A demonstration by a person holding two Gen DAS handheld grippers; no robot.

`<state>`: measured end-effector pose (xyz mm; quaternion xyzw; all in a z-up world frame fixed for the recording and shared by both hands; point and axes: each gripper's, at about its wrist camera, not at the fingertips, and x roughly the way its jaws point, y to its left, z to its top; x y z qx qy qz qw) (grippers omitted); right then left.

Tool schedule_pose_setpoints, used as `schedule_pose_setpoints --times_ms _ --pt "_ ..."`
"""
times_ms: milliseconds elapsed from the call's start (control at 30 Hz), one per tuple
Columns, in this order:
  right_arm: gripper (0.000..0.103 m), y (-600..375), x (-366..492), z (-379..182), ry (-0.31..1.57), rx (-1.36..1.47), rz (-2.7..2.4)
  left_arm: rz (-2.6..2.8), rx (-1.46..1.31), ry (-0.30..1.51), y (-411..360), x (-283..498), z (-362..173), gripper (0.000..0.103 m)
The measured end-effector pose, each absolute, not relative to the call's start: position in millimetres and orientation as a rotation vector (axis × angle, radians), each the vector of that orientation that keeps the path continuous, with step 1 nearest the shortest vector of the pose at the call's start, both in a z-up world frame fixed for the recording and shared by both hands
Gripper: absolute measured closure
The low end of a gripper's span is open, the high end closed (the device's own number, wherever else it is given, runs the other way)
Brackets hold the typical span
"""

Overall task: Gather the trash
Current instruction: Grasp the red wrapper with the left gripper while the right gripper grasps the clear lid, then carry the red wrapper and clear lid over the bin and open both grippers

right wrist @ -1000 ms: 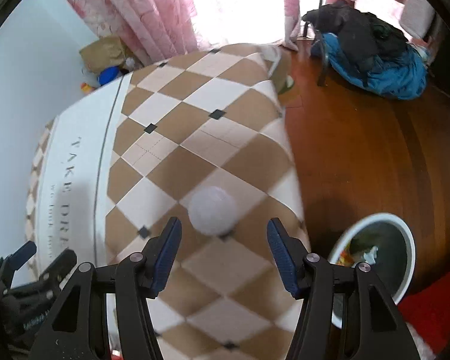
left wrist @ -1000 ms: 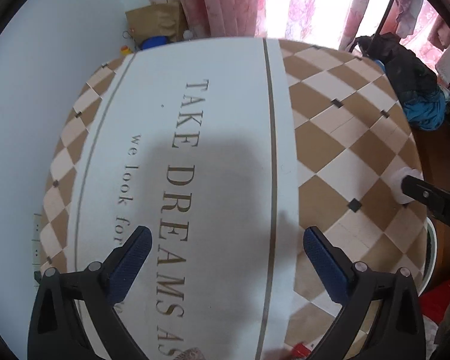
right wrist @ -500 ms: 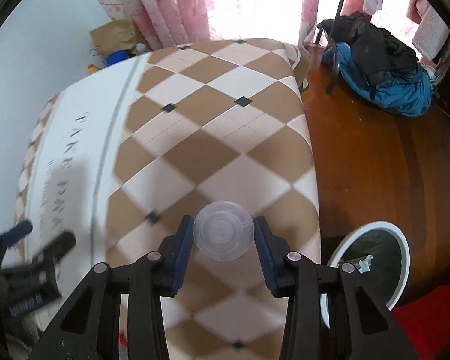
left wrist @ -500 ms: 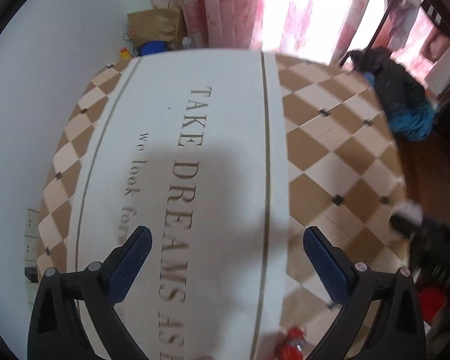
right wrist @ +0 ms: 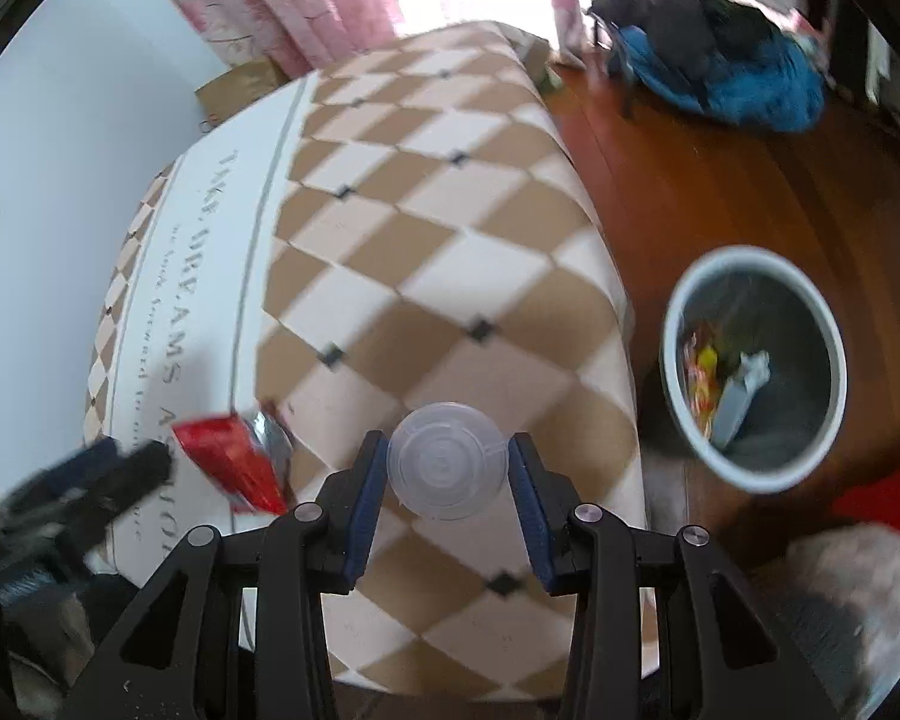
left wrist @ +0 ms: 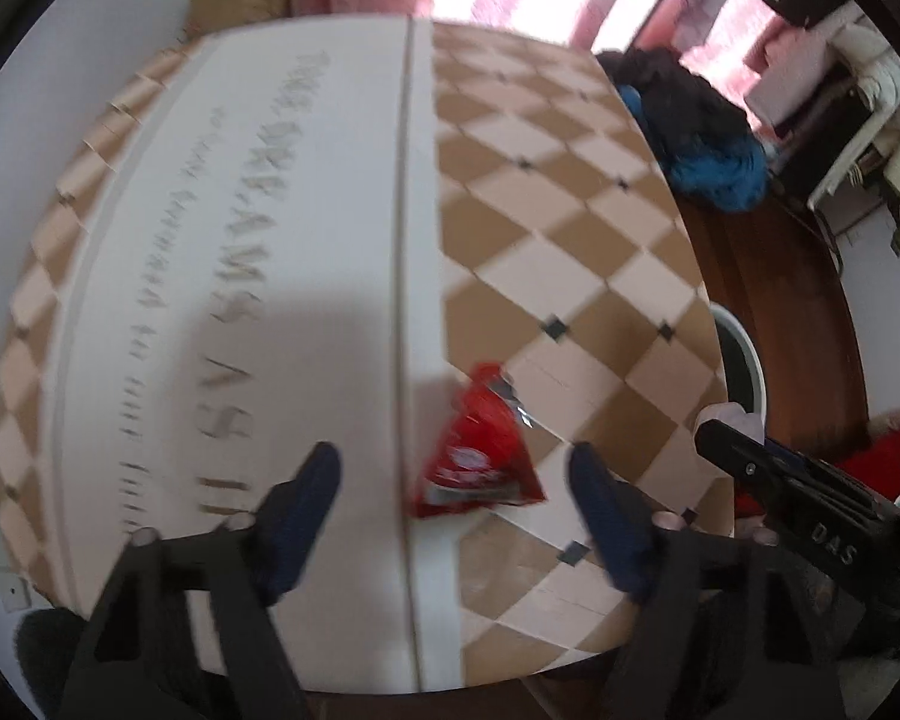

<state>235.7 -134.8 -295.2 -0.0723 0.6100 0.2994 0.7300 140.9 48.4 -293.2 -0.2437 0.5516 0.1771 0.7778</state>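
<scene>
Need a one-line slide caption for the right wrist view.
Right gripper shut on clear plastic cup above checkered bedspread, trash bin on floor right.

Daylight blown out white behind pink curtains (right wrist: 282, 30). Soft shadow on tablecloth (left wrist: 306, 228) far from curtains. Left view heavily motion-blurred, lettering smeared; right view sharper centrally. Fisheye bending, black vignette at corners.

Right gripper (right wrist: 448, 468) clamped on clear plastic cup (right wrist: 447, 461), above checkered bed cover (right wrist: 438, 252). Red wrapper (right wrist: 234, 462) lying left of it. White trash bin (right wrist: 753, 369) on floor, right.
</scene>
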Motion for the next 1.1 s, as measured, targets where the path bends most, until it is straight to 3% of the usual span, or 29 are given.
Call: schedule_pose_setpoints --times_ms 67,133,333,567,800,1100 --pt "0.06 -144 233 -298 1.345 -0.156 0.639 0.391 -0.513 1.195 42 148 -300 0.062" --pt "0.06 -146 234 -299 1.349 -0.148 0.631 0.398 -0.502 1.204 39 156 -306 0.074" --pt "0.06 -149 239 -294 1.337 -0.155 0.629 0.405 -0.466 1.167 38 159 -297 0.093" --pt "0.06 -145 237 -278 1.308 -0.136 0.676 0.459 -0.407 1.113 44 145 -272 0.096" --pt "0.06 -150 244 -237 1.245 -0.094 0.726 0.48 -0.355 0.998 39 144 -213 0.096" --pt "0.06 -203 292 -158 1.128 0.018 0.715 0.309 -0.295 0.856 -19 208 -136 0.096"
